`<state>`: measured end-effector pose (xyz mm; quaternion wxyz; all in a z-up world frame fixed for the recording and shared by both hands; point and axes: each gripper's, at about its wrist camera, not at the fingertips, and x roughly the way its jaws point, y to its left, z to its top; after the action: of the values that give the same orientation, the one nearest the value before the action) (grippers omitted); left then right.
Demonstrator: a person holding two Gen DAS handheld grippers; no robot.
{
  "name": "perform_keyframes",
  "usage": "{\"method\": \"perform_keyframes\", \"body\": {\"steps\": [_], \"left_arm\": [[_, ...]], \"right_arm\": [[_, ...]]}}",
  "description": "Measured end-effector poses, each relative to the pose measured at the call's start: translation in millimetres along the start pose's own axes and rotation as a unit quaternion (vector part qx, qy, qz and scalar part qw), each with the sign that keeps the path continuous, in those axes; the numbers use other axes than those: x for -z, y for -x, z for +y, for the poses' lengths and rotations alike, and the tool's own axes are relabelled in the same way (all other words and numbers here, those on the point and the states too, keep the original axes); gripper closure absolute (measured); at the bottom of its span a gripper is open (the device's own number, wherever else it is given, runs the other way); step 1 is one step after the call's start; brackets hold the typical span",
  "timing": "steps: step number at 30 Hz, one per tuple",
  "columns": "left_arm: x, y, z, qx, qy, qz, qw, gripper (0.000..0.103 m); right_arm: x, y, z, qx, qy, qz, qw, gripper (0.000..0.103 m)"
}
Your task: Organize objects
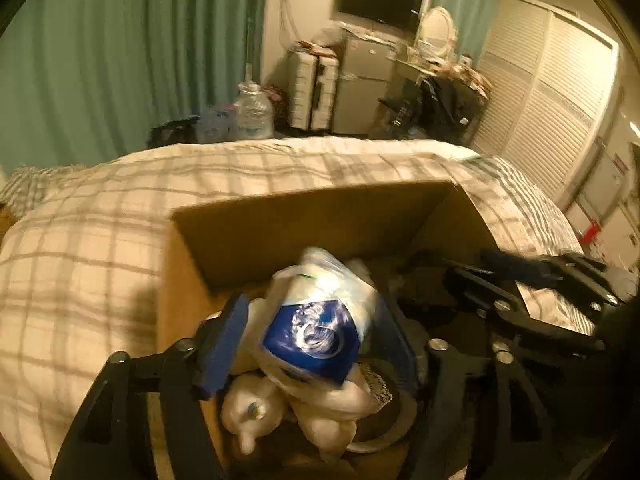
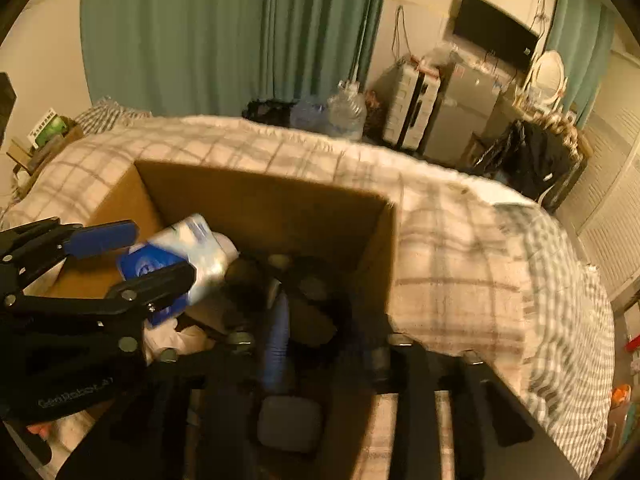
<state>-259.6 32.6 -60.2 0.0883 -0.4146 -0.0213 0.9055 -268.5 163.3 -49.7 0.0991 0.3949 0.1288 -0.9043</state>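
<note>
Between the left gripper's fingers — a blue-white packet, loose.

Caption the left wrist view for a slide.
Left gripper, jaws open around a blue-and-white packet, over a cardboard box on a plaid bed.

Open brown cardboard box on plaid-covered bed, blue-and-white plastic package inside atop white bags, green curtains behind bed.

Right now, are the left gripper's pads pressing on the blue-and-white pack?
Apart: the left wrist view shows the pack loose between the left gripper, a gap beside the left pad.
</note>
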Motion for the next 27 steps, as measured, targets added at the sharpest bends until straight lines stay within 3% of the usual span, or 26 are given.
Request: {"method": "perform_keyframes", "body": {"steps": [1,2,3,5,13,17,22,27], "left_arm": [[-1.0,3.3,1.4,-0.002,0.006,-0.002,1.0,0.023],[-1.4,6.9,5.1,-0.001,0.015,-0.003,0.9999,0.019],[-0.6,12.5,9.7,0.0,0.026,-0.003,0.9997,0.017],[-0.9,22.5,15.5,-0.002,0.039,-0.008,0.9992,0.017],[-2.4,96.4,10.0,-0.018,0.042,-0.058,0.9973,0.007],[-5.1,146.5,-5.9,-0.025,0.023,-0.099,0.9945,0.0],[-3.1,204.3,-25.3,-0.024,0.004,-0.152,0.988,0.0],[10.0,234.5,-37.1,-0.029,-0.016,-0.168,0.9852,0.0]], "right_arm": [[0.0,6.5,0.3,-0.001,0.001,-0.005,1.0,0.061],[-0.9,11.4,-0.2,-0.001,-0.001,-0.007,1.0,0.053],[-0.7,17.3,-2.4,0.01,-0.005,-0.009,1.0,0.039],[-0.6,29.8,-5.6,0.022,-0.011,-0.019,1.0,0.032],[4.9,112.5,-31.6,0.038,-0.053,-0.062,0.996,0.031],[7.0,169.2,-45.0,0.041,-0.079,-0.099,0.991,0.021],[16.6,231.2,-55.1,0.044,-0.102,-0.138,0.984,0.012],[34.7,266.8,-58.6,0.056,-0.12,-0.171,0.976,0.004]]}}
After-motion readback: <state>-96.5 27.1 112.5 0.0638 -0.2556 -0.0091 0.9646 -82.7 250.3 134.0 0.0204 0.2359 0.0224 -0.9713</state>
